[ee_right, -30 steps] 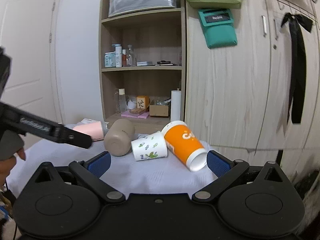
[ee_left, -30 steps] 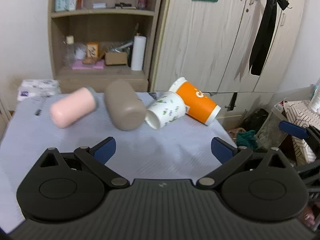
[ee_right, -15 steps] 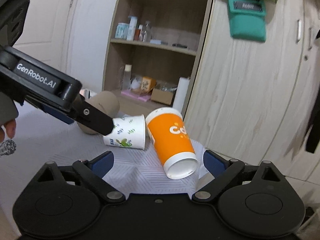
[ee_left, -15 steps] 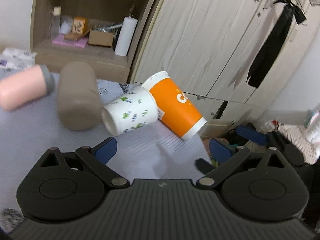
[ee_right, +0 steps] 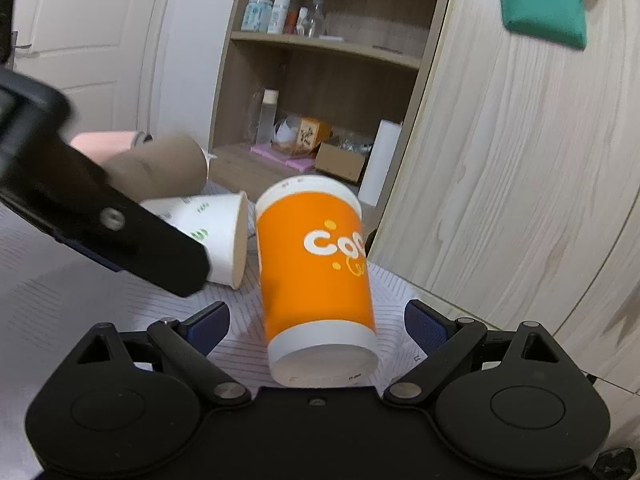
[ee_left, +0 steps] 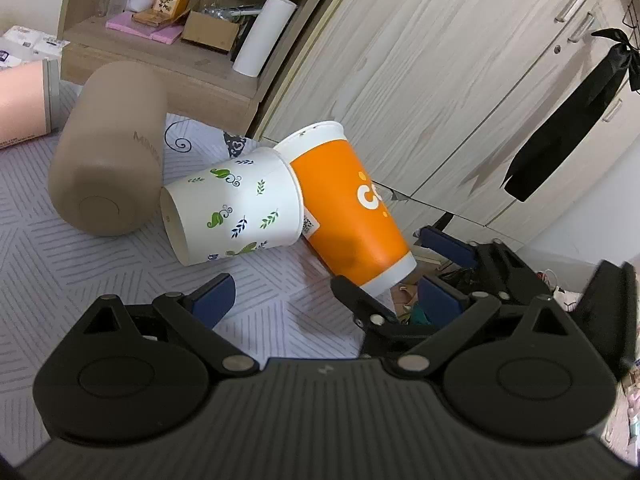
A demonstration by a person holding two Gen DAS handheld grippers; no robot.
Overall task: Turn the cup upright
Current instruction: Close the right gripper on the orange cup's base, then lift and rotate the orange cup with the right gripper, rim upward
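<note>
An orange paper cup (ee_right: 316, 276) lies on its side near the table's right edge, its white base toward me; it also shows in the left wrist view (ee_left: 348, 208). A white leaf-print cup (ee_left: 232, 208) lies on its side against it, also in the right wrist view (ee_right: 212, 232). My right gripper (ee_right: 316, 322) is open, its blue pads either side of the orange cup's base, not touching. My left gripper (ee_left: 324, 300) is open and empty, just short of both cups. The right gripper's fingers (ee_left: 448, 244) show beyond the orange cup's base.
A tan bottle (ee_left: 112, 152) and a pink bottle (ee_left: 24, 104) lie on their sides on the striped tablecloth (ee_left: 60, 272). Behind stand a wooden shelf unit (ee_right: 320, 92) and wardrobe doors (ee_left: 440, 80). The table edge falls away just right of the orange cup.
Both grippers have moved forward and closer to the cups. The right gripper now straddles the orange cup's base. The left gripper has swung right toward the two paper cups.
</note>
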